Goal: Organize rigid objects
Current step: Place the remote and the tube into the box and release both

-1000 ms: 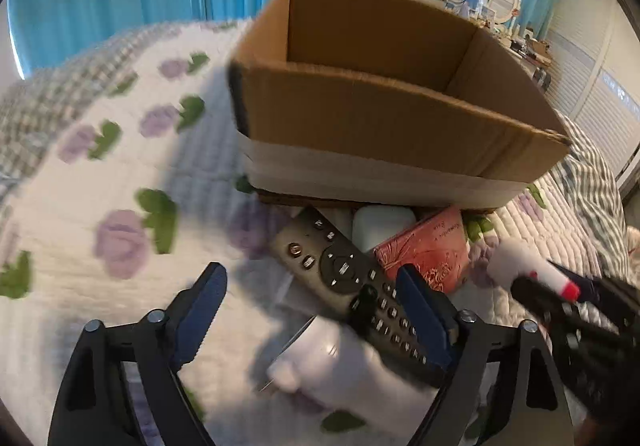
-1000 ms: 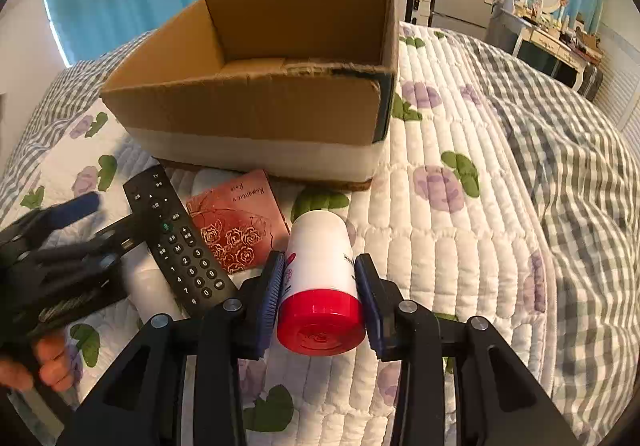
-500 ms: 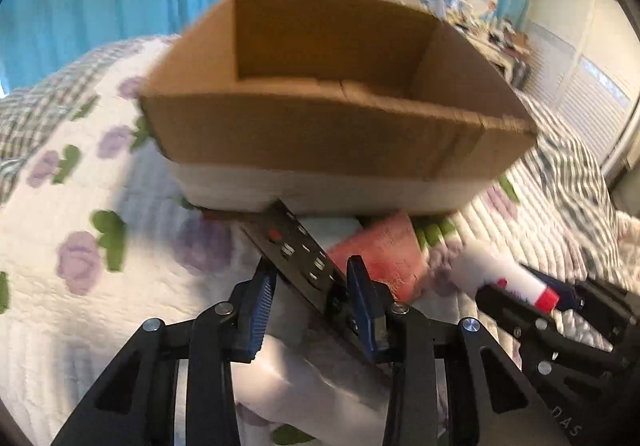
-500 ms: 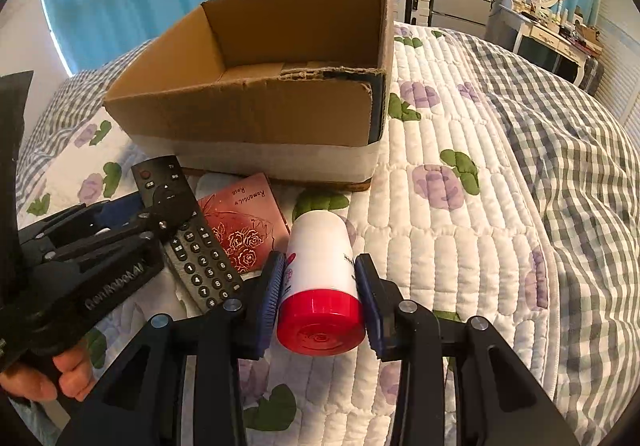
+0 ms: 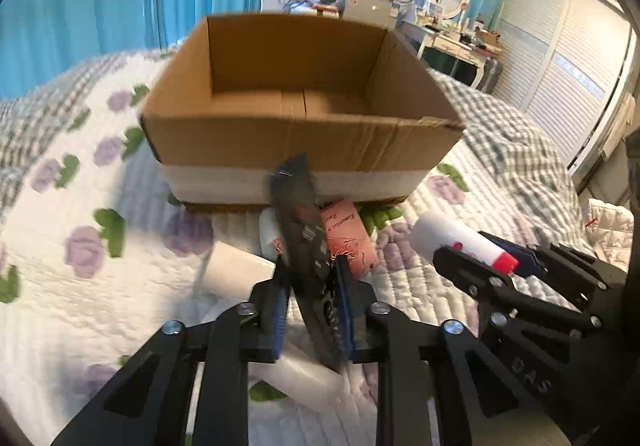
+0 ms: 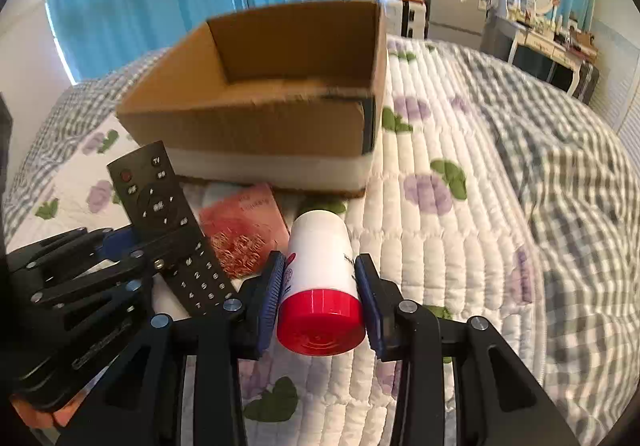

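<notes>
On the far left of the bed, the floral quilt [image 5: 80,286] lies bare, purple flowers and green leaves on white. Next comes the left gripper [image 5: 310,286], its blue-padded fingers pinched tight on a black remote control [image 5: 298,222] — the remote is tilted up off the quilt, its far end pointing at the front wall of the open cardboard box [image 5: 296,134], which stands upright just behind. Under and beside the remote lie a white cylinder [image 5: 240,274] and a small pink packet [image 5: 348,234], the packet close to the box's base. Further right, the right gripper [image 6: 320,282] is clamped around a white bottle with a red cap [image 6: 320,258] — cap toward the camera, base toward the box, whether it touches the quilt I cannot tell. Beyond it, on the right, the quilt gives way to a grey checked blanket [image 6: 560,174]
</notes>
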Demonstrator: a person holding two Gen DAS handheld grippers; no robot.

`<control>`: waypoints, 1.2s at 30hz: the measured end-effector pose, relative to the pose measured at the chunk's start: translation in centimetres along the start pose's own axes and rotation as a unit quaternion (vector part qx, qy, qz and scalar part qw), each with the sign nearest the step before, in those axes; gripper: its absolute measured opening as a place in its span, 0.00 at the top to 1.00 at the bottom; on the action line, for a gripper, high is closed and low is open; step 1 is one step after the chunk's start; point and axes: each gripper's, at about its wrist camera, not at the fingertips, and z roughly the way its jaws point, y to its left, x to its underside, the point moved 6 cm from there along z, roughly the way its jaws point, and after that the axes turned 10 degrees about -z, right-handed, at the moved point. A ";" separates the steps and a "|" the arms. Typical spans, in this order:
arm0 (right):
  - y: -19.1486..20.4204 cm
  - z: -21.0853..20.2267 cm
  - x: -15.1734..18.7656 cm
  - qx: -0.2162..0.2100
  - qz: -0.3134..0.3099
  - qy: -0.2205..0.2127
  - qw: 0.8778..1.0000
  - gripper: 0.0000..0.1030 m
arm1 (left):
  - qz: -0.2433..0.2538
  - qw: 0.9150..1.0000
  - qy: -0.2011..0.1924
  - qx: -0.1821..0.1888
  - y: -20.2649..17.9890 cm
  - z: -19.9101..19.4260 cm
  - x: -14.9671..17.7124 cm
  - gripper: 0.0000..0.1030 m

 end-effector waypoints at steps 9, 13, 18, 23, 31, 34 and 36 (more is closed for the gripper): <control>1.3 -5.3 -3.6 0.002 -0.018 -0.052 0.998 0.65 | 0.041 0.997 -0.063 -0.019 -0.9 -6.9 -3.3 0.82; 1.4 -7.9 -6.7 0.001 -0.029 -0.083 0.996 0.65 | 0.046 0.995 -0.086 -0.019 -1.2 -9.0 -6.1 0.82; 1.1 -9.2 -11.0 0.008 -0.042 -0.113 0.993 0.65 | 0.048 0.992 -0.117 -0.021 -1.2 -10.5 -10.9 0.82; 0.6 -8.0 -14.0 0.014 -0.054 -0.122 0.991 0.65 | 0.057 0.991 -0.113 -0.034 -0.8 -7.9 -14.7 0.82; -0.6 -2.0 -15.8 0.014 -0.056 -0.099 0.993 0.65 | 0.066 0.995 -0.051 -0.054 0.0 0.7 -15.6 0.82; -1.0 0.2 -16.0 0.011 -0.058 -0.089 0.994 0.65 | 0.072 0.995 -0.038 -0.056 -0.1 3.0 -15.5 0.82; -1.3 1.6 -16.2 0.010 -0.058 -0.084 0.995 0.65 | 0.084 0.993 -0.042 -0.065 -0.4 3.7 -15.9 0.82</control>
